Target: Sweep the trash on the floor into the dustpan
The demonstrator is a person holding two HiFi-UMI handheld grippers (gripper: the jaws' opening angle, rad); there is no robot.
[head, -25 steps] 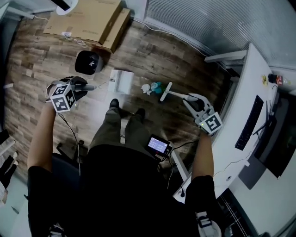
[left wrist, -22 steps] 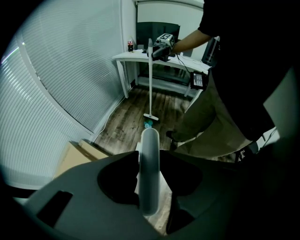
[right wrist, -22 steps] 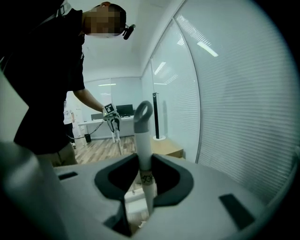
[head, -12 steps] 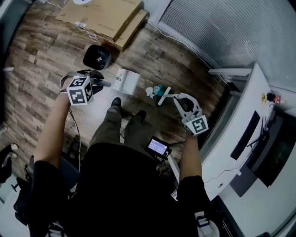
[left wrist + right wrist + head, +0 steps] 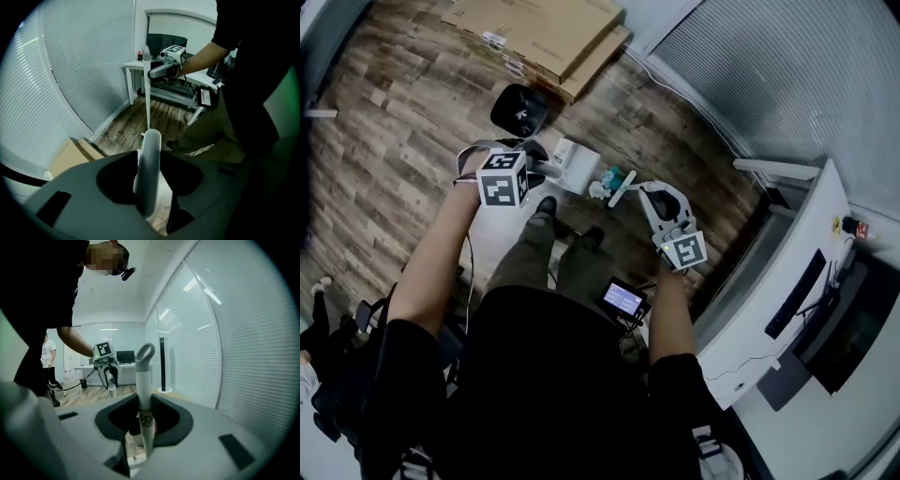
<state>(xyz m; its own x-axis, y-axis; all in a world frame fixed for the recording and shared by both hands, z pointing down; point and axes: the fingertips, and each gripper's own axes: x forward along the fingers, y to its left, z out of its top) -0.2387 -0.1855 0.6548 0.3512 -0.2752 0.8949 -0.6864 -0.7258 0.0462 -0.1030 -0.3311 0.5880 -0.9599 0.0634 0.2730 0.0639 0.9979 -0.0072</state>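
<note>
Head view: left gripper (image 5: 525, 170) clamps the dustpan (image 5: 578, 161), right gripper (image 5: 655, 201) the broom (image 5: 622, 187); trash (image 5: 606, 184) on the floor (image 5: 412, 122) between them, just beside both.
Left gripper view: jaws clenched on the handle (image 5: 150, 154); a tilted pan would let trash slip under.
Right gripper view: jaws clenched on the broom; a hard stroke could scatter trash.

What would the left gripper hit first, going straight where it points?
Likely the brown wood-plank floor, since the left gripper, clamped on the white plastic dustpan handle, points steeply down; depth is unclear.
</note>
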